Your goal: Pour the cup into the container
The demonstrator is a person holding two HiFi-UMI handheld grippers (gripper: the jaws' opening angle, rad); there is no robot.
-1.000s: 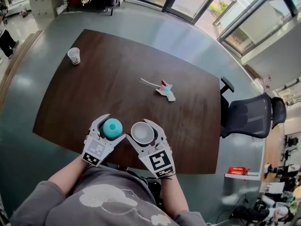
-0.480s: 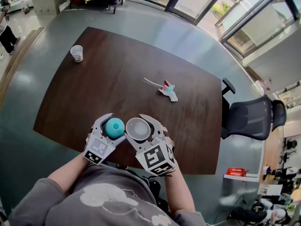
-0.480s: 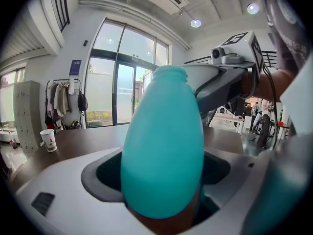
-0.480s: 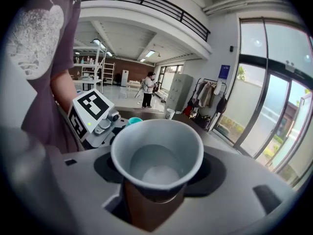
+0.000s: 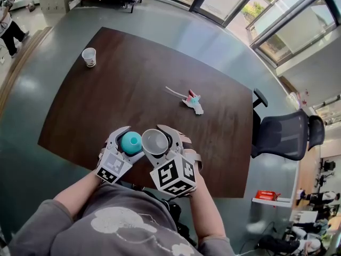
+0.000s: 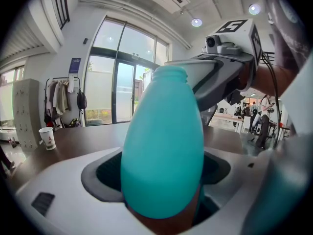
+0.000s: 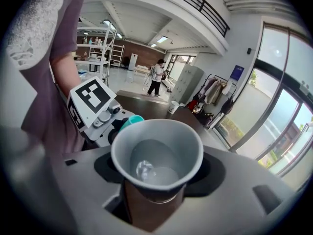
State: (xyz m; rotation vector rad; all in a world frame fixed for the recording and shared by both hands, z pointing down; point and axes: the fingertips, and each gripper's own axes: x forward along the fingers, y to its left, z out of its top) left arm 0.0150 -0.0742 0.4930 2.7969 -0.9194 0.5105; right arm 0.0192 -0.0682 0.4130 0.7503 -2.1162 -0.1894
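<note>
Head view: cup (image 5: 155,141), teal container (image 5: 130,142) show tops only; bodies hidden.

The left gripper (image 6: 161,175) holds a teal plastic bottle-shaped container (image 6: 164,131) between its white jaws. The dark grey pads (image 6: 100,177) press on its wide lower part from both sides. The narrow neck of the container points up. Just behind the neck, at the upper right, is the right gripper (image 6: 205,80) with its cube of square markers (image 6: 239,31). Far at the left, a small white paper cup (image 6: 47,137) stands on the dark brown wooden table (image 6: 93,133) — well apart from the container. Behind are tall glass doors (image 6: 124,89) and a rack of hanging clothes (image 6: 61,99).
</note>
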